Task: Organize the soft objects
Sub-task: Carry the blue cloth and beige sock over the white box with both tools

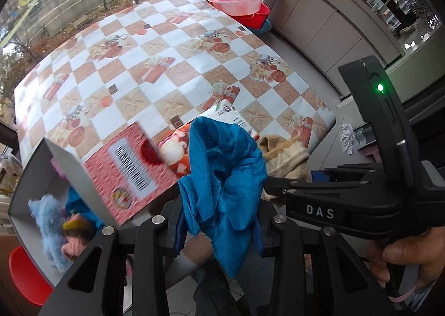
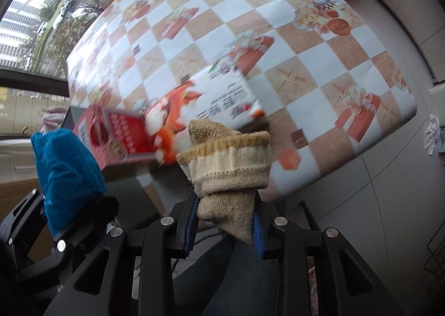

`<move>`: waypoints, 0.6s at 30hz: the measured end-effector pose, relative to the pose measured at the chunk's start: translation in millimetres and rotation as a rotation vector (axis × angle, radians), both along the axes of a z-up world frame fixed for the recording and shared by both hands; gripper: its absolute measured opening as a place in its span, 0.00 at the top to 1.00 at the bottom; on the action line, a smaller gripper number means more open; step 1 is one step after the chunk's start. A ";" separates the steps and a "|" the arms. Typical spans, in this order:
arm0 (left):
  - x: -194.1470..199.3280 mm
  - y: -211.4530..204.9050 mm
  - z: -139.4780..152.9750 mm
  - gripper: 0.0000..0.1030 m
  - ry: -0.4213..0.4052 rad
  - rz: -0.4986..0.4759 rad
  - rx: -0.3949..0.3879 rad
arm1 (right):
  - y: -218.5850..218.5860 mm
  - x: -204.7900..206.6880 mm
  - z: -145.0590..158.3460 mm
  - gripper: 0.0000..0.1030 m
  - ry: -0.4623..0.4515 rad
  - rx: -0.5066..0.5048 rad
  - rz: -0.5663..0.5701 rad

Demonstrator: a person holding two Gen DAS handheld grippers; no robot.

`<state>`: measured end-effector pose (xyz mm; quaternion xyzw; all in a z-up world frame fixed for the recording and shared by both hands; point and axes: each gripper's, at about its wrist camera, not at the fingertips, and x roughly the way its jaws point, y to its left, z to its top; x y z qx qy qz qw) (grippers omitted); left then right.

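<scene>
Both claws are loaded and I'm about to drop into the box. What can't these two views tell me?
- Box interior: left wrist view shows only one corner; the lid covers the rest.
- Lid print: motion-blurred in both views.
- Toys in the box: blurred, kinds unclear.
- Blue cloth hides the left claw tips.
- Beige sock hides the right claw tips.
</scene>
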<state>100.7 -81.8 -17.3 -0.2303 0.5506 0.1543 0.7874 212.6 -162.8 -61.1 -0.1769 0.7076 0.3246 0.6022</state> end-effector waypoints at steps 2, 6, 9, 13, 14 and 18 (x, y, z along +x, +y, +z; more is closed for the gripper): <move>-17.2 4.2 3.8 0.61 -0.007 0.030 0.018 | 2.3 -16.5 4.0 0.67 0.003 0.006 0.033; -52.1 19.4 8.4 0.61 -0.015 0.125 0.042 | 15.0 -46.3 9.7 0.67 -0.003 0.017 0.122; -80.2 32.0 5.2 0.61 -0.005 0.206 0.042 | 29.1 -66.2 12.6 0.67 0.001 0.028 0.195; -115.1 43.4 -5.3 0.61 0.016 0.307 0.019 | 47.8 -88.9 17.4 0.67 -0.003 0.040 0.279; -124.2 45.8 -8.0 0.61 0.022 0.332 0.016 | 52.1 -94.4 19.2 0.67 -0.007 0.043 0.301; -159.1 56.6 -18.6 0.61 0.048 0.434 0.000 | 71.0 -118.8 24.6 0.67 -0.013 0.057 0.393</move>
